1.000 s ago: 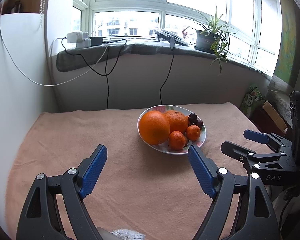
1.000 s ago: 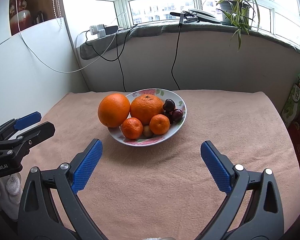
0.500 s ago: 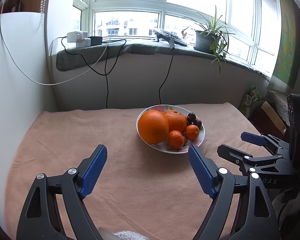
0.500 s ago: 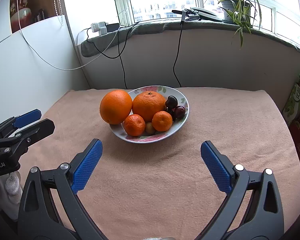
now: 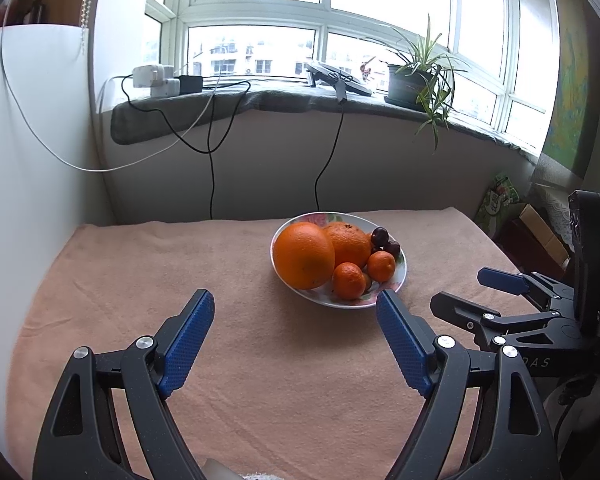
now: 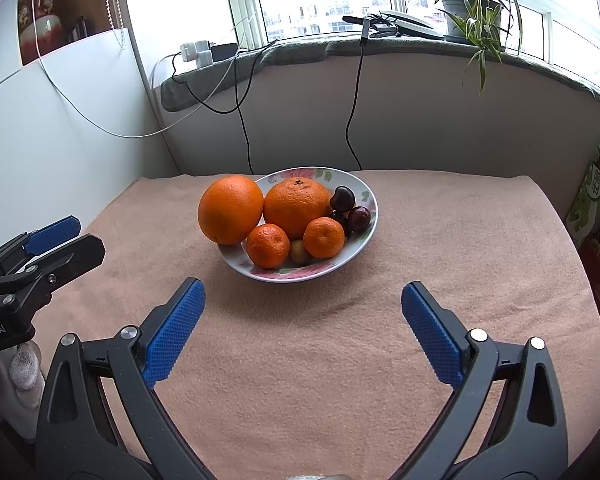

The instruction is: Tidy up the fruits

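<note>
A flowered white bowl [image 6: 365, 192] stands on the peach cloth toward the back middle. It holds a large orange [image 6: 230, 209] leaning over its left rim, a second orange [image 6: 297, 206], two mandarins [image 6: 268, 245] [image 6: 324, 237], dark cherries [image 6: 352, 210] and a small brownish fruit [image 6: 300, 251]. The same bowl [image 5: 401, 276] and large orange [image 5: 303, 255] show in the left wrist view. My left gripper [image 5: 294, 308] [image 6: 86, 236] is open and empty, short of the bowl. My right gripper [image 6: 302, 292] [image 5: 460, 290] is open too, nothing between its blue pads.
The peach cloth [image 6: 340, 360] covers the table. A white panel [image 5: 28, 160] closes the left side. Behind, a windowsill carries chargers [image 5: 156, 79], hanging cables and a potted plant [image 5: 416, 80]. Bags and boxes [image 5: 536, 228] stand past the right edge.
</note>
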The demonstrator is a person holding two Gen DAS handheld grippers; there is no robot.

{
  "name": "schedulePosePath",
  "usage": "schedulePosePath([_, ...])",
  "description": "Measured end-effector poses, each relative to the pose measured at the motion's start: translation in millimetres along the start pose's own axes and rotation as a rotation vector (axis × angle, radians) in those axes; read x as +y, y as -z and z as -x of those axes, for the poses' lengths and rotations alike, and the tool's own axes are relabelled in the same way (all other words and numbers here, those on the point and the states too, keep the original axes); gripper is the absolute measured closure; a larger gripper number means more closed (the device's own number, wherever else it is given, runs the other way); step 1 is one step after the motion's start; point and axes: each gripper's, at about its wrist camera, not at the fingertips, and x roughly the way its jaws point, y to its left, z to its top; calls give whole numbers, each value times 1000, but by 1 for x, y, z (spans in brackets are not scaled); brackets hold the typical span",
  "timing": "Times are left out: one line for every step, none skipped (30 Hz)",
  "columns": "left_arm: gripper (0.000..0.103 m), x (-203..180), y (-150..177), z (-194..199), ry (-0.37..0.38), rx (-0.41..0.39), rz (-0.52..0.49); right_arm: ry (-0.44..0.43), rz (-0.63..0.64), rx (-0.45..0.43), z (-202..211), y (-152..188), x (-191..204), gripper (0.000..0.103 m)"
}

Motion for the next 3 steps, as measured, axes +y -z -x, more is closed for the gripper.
schedulePosePath([20, 0, 0, -1, -1, 3, -1, 1, 0, 1, -1, 1, 0, 2])
schedulePosePath([20, 0, 1, -1, 1, 6, -3, 2, 0, 2, -1, 1, 0, 2])
schedulePosePath([20, 0, 1, -2, 0, 7, -3, 4, -1, 4, -2, 1, -1, 2])
